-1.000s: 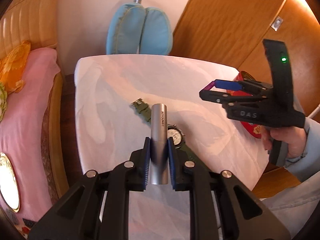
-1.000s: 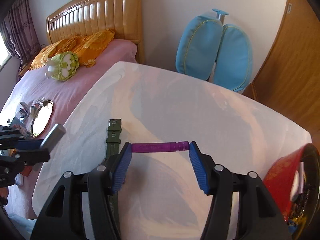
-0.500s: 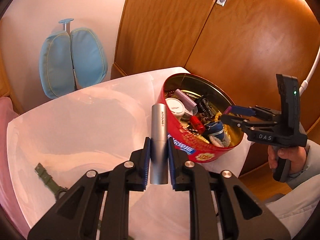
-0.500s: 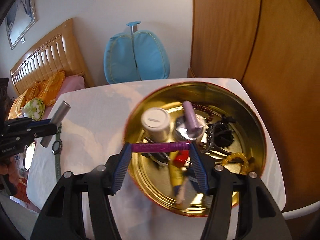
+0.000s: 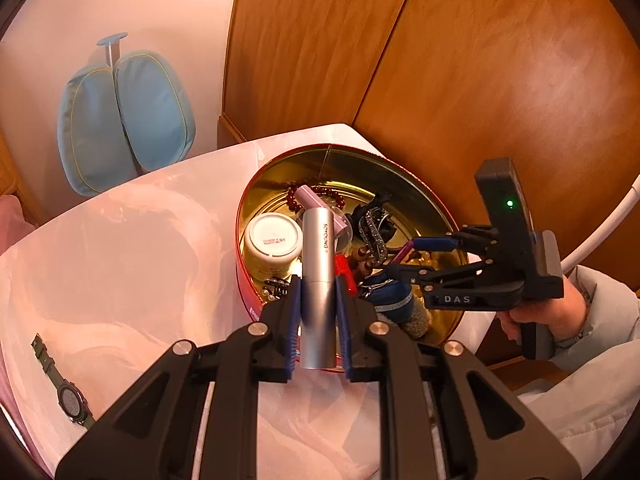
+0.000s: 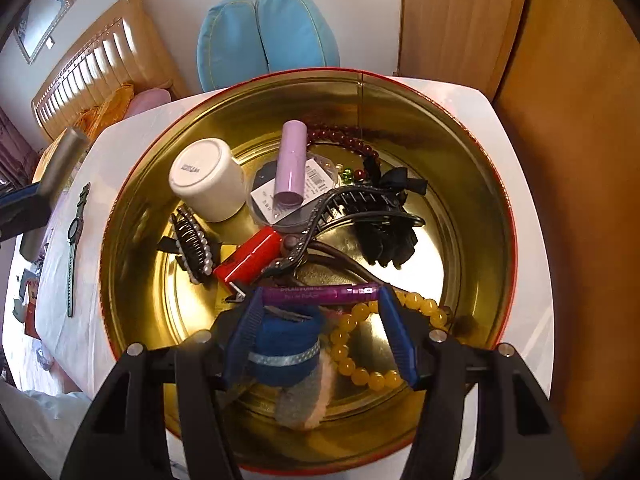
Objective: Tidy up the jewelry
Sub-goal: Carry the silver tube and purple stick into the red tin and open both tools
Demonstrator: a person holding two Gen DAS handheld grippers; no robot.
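"SOYOUNG" along silver tube [image 5: 318,280]; "DAS" on right gripper [image 5: 416,258]

Beyond the tongs a pale blue cushioned chair back [image 6: 267,36] leans at the white wall — just past the far edge of the white surface [image 5: 132,248]. Right of it stand wooden wardrobe doors [image 5: 500,80]. Off to the tongs' left — a bed with a ribbed wooden headboard [image 6: 100,64] and an orange pillow [image 6: 108,108].
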